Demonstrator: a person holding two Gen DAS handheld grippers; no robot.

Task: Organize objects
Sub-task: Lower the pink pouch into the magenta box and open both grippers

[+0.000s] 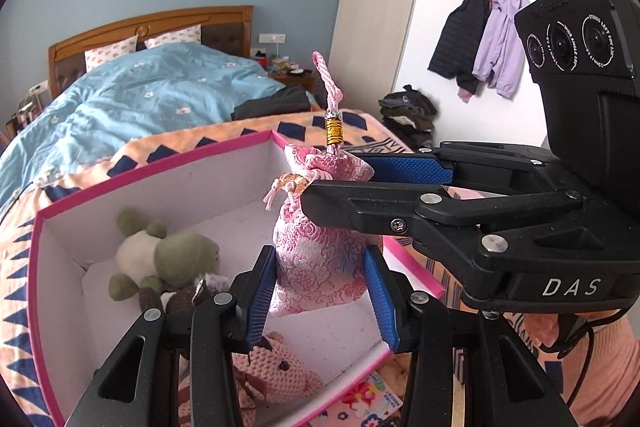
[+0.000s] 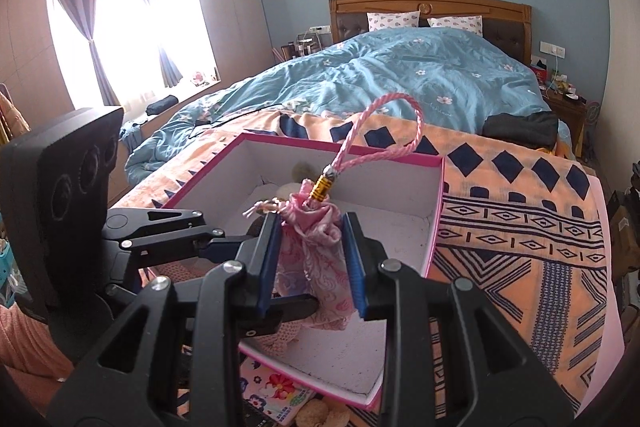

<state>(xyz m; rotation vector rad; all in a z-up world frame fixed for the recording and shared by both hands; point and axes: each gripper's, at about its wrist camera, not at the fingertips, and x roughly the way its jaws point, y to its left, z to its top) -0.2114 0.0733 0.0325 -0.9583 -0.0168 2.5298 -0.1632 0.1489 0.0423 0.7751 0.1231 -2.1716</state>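
Between the blue pads of the left gripper, in the left wrist view, hung a pink pouch, and both pads pressed against its lower body. The right gripper came in from the right side and pinched the pouch's gathered neck, just under a gold bead and a pink cord loop that stood up above it. Below and beyond the left gripper sat a white box with a pink rim. A green stuffed frog lay in it to the left of the fingers, and a pink crocheted toy lay under them.

Straight ahead in the right wrist view, the right gripper was clenched on the pouch, pads tight on either side of the folded top. The cord loop rose up and away past the fingertips. The left gripper reached in from the left, its tip hidden behind the right fingers. The box lay beneath and beyond the pouch, resting on an orange patterned blanket, with a blue duvet farther off.
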